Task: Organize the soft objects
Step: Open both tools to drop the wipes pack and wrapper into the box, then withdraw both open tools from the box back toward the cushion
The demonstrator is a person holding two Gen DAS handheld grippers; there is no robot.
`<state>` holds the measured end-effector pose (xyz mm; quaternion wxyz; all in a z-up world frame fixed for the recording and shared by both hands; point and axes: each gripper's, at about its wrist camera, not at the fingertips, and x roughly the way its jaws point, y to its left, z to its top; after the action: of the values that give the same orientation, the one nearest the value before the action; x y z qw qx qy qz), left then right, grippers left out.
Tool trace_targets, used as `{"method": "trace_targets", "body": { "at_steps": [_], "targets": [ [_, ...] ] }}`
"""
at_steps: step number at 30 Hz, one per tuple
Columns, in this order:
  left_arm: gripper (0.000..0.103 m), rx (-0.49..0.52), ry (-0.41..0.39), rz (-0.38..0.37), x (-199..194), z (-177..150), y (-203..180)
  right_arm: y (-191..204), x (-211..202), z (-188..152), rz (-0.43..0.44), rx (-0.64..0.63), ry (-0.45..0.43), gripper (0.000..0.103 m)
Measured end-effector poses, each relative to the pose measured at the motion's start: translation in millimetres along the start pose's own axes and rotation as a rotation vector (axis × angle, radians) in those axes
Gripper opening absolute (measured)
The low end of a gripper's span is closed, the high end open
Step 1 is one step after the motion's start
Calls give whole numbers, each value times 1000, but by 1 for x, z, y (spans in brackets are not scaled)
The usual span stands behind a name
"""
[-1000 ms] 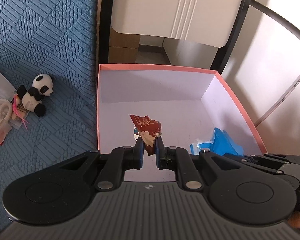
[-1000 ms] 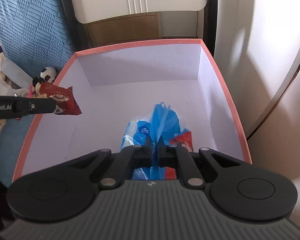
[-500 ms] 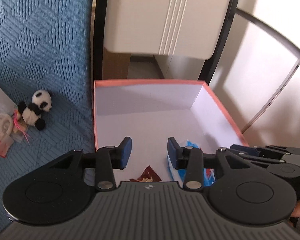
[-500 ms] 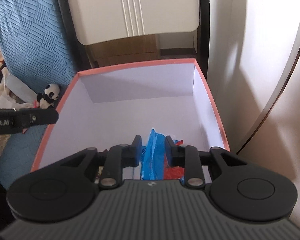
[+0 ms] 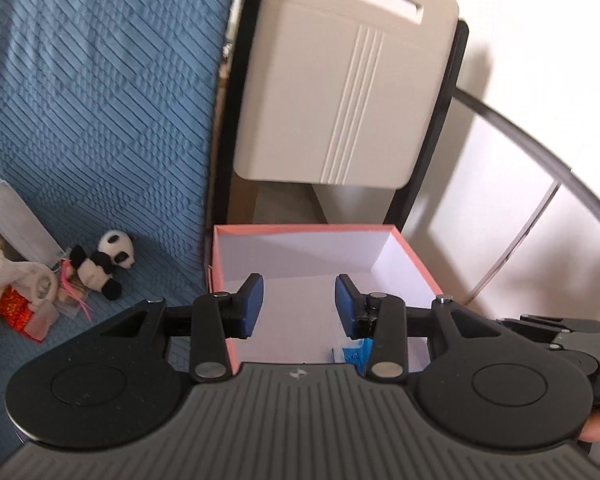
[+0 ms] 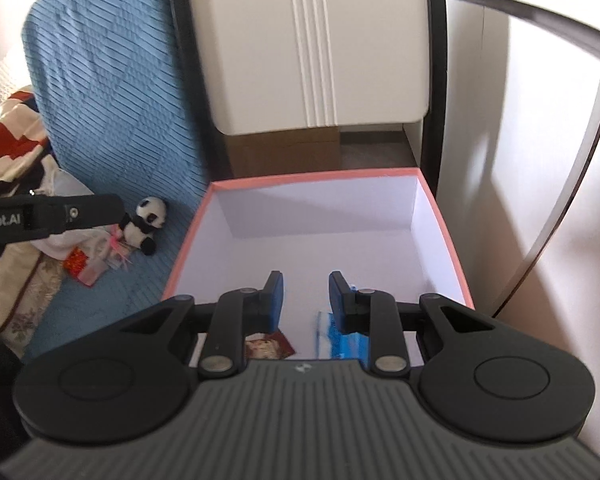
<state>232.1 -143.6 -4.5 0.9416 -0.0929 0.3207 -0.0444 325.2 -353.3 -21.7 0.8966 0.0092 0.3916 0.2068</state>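
A pink-rimmed white box (image 5: 300,227) (image 6: 316,178) stands beside the blue quilted bed. On its floor lie a red snack packet (image 6: 274,346) and a blue plastic packet (image 6: 348,344) (image 5: 354,354), both partly hidden behind the gripper bodies. My left gripper (image 5: 299,301) hangs open above the box's near left side with nothing between its blue pads. Over the near middle of the box my right gripper (image 6: 306,299) is open too, and holds nothing. A small panda plush (image 5: 104,264) (image 6: 146,224) lies on the bed left of the box.
Left of the panda lie a face mask (image 5: 20,220), white cloth, a red packet (image 5: 16,308) and pink bits. A patterned blanket (image 6: 12,140) is heaped further left. A beige cabinet (image 5: 340,100) stands behind the box, a wall to the right.
Both grippers have opened: the left let go of the red packet and the right of the blue packet, and both now lie in the box. Both grippers have risen and drawn back.
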Motion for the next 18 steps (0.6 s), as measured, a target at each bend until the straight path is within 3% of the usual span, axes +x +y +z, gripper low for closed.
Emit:
{"method": "trace_targets", "body": {
  "at_steps": [18],
  "targets": [
    [45, -49, -87, 22, -80, -4, 41, 85, -49, 0, 27, -81, -72, 28]
  ]
}}
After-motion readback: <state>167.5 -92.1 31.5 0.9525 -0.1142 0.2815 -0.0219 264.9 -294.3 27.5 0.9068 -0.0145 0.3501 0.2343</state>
